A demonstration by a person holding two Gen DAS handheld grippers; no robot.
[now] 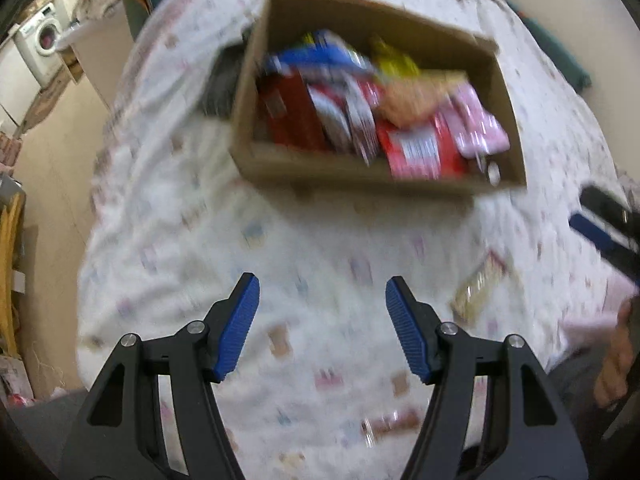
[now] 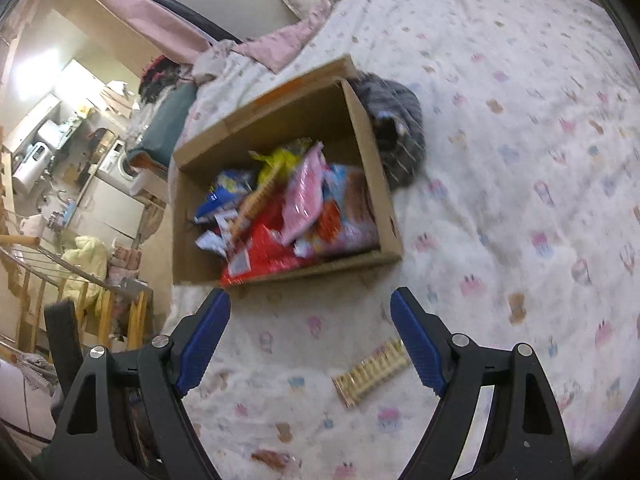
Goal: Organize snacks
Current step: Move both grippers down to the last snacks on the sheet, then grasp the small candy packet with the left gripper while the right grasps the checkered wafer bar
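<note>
Brown corrugated cardboard forms the open rectangular box (image 1: 376, 172) that is sitting on the white quilted bedspread printed with small pastel figures (image 1: 168, 216) in the left wrist view. Glossy snack packets are lying heaped inside it: a red foil bag (image 1: 420, 152), a pink crinkly pouch (image 1: 480, 124), a yellow wrapper (image 1: 394, 60) and a blue-and-white packet (image 1: 320, 56), all smeared by motion blur. The left tool (image 1: 322, 292) is hanging above bare bedding nearer the camera than the box, its black plastic arms and ribbed blue pads spread wide with nothing between them. A long clear-wrapped pack of pale biscuits (image 1: 478, 288) is lying flat on the bedspread to the right of that tool, apart from the box. A small reddish-brown wrapped bar (image 1: 390, 424) is lying lower down on the bedding. A white front-loading washing machine (image 1: 40, 44) is standing in the far left background.

From the right wrist view, the same cardboard box (image 2: 386, 216) is showing its stiff upright walls and one raised flap, with the packets piled against its right side. The right tool (image 2: 310, 300) is hovering just short of the box's near wall, its ribbed blue pads wide apart and empty. The biscuit pack (image 2: 370, 374) is lying on the bedspread (image 2: 520, 160) between the fingers, touching neither. A grey striped soft bundle (image 2: 400, 128) is resting against the box's far right wall.
</note>
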